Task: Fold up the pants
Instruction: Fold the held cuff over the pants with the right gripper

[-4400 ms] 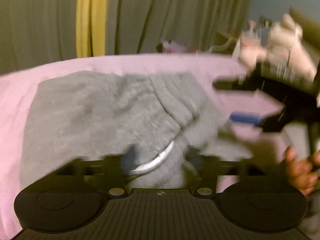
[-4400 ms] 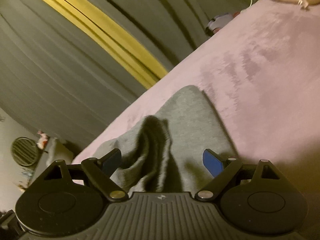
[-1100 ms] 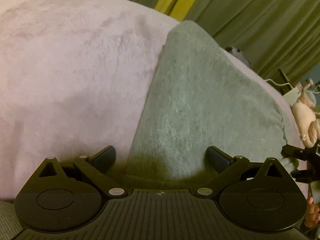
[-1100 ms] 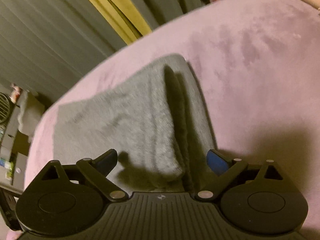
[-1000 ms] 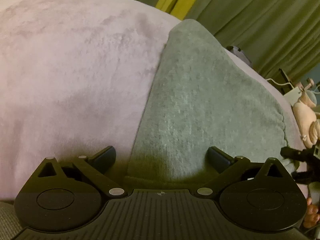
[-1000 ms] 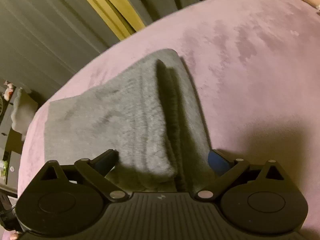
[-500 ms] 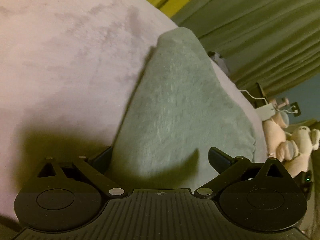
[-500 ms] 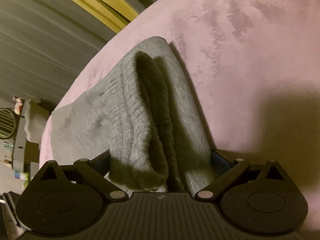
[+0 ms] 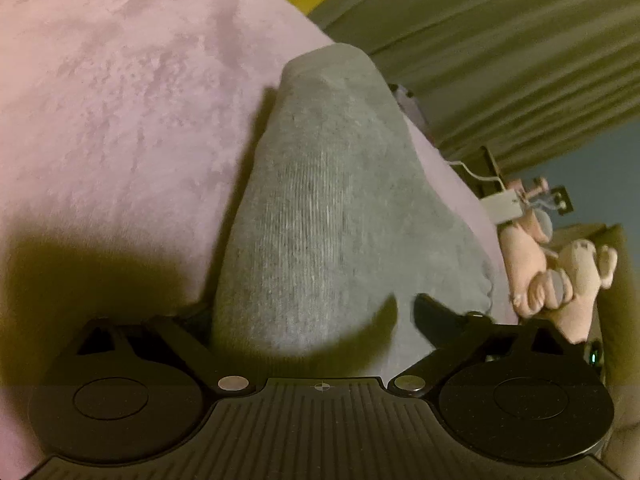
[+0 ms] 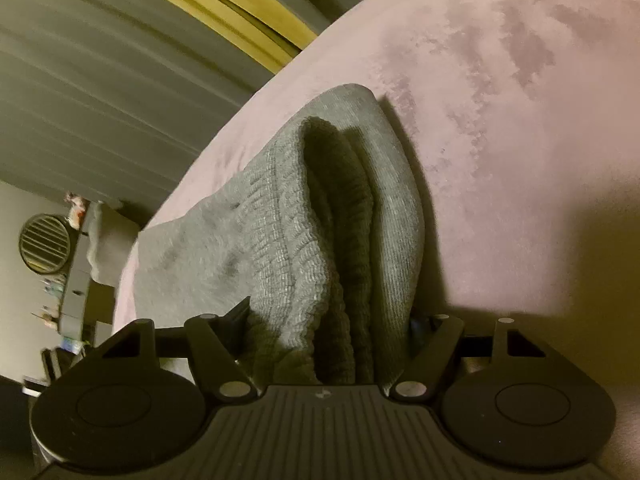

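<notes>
A pink bedspread [image 9: 120, 128] fills most of both views, its far edge meeting grey-green curtains [image 10: 100, 92] with a yellow strip. On it lie the grey pants [image 9: 320, 208], already folded into a thick bundle, their long axis running from your grippers away toward that curtain edge and tapering to a rounded end there. In the right wrist view the pants [image 10: 328, 220] show stacked ribbed layers, the near end rising between your fingers. Your left gripper [image 9: 316, 316] has its jaws closing around the near end, one finger against the cloth, the other just off it. Your right gripper [image 10: 328, 324] is closing too, both fingers hard against the bundle's sides. Plush toys [image 9: 560, 272] sit beyond the bedspread's right edge.
</notes>
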{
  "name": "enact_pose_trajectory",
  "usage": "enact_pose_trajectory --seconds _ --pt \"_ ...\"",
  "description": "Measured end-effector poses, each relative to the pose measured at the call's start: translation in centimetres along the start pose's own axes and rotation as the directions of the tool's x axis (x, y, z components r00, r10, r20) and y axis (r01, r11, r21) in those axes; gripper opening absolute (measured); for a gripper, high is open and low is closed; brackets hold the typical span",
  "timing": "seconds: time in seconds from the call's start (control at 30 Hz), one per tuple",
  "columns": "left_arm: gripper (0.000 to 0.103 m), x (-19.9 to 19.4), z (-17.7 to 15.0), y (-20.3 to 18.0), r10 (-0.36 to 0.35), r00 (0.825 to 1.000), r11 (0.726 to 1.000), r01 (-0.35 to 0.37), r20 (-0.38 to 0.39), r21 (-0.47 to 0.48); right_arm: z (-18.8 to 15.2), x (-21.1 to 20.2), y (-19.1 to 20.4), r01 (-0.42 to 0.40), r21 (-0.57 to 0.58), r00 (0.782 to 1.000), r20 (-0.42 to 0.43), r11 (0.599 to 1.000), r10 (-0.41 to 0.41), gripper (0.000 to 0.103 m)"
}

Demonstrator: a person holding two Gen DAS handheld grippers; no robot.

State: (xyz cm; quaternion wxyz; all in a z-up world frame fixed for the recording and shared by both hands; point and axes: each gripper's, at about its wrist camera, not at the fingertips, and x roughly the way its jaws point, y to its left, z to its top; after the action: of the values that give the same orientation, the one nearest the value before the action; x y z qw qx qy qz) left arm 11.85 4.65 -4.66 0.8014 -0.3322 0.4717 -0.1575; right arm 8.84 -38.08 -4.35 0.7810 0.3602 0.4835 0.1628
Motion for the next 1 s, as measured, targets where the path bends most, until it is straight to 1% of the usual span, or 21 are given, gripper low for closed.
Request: enact_pose_trajectory --seconds 0.07,0.13,0.17,0.2,0.27,0.3,0.37,0.43,0.5,0.87,1.0 --pt "0.09 0.0 0.1 0.4 0.001 1.0 1.0 -0.001 0.001 0.008 0.2 0.3 -0.2 -0.011 0.011 1.0 -0.007 1.0 0.011 0.078" --pt "0.091 0.6 0.2 0.4 0.013 1.0 1.0 -0.013 -0.008 0.016 0.2 0.8 0.1 -0.028 0.001 0.999 -0.017 1.0 0.028 0.093" --pt "0.094 0.9 0.2 0.0 0.021 1.0 0.999 -0.021 -0.013 0.038 0.2 1.2 0.5 -0.033 -0.018 0.999 -0.022 0.999 0.033 0.096" --pt "0.097 1.1 0.1 -0.4 0.032 0.999 0.997 -0.031 -0.017 0.066 0.1 1.7 1.0 -0.019 -0.047 1.0 -0.022 0.999 0.017 0.099" --pt "0.097 1.7 -0.2 -1.4 0.078 0.997 0.988 -0.076 -0.011 0.132 -0.2 2.2 2.0 0.031 -0.12 0.999 -0.012 0.992 -0.033 0.099" --pt "0.096 1.9 -0.4 -1.9 0.099 0.995 0.982 -0.098 0.007 0.159 -0.4 2.3 2.4 0.047 -0.145 0.999 -0.006 0.988 -0.048 0.099" --pt "0.089 2.1 -0.9 -2.8 0.149 0.988 0.967 -0.154 0.042 0.201 -0.6 2.2 2.8 0.069 -0.167 0.998 0.009 0.984 -0.068 0.095" --pt "0.084 2.0 -1.2 -3.4 0.175 0.983 0.958 -0.185 0.062 0.219 -0.6 1.6 2.5 0.08 -0.148 0.997 0.029 0.986 -0.077 0.078" --pt "0.083 2.0 -1.5 -3.6 0.181 0.981 0.954 -0.193 0.072 0.23 -0.5 1.1 1.8 0.056 -0.104 0.998 0.034 0.993 -0.053 0.073" --pt "0.087 2.3 -1.4 -3.1 0.166 0.984 0.964 -0.176 0.064 0.2 -0.7 1.6 2.1 0.078 -0.115 0.997 0.038 0.99 -0.074 0.074" --pt "0.088 2.2 -1.4 -2.9 0.158 0.986 0.967 -0.167 0.061 0.193 -0.9 2.5 3.3 0.096 -0.136 0.995 0.037 0.986 -0.092 0.08"
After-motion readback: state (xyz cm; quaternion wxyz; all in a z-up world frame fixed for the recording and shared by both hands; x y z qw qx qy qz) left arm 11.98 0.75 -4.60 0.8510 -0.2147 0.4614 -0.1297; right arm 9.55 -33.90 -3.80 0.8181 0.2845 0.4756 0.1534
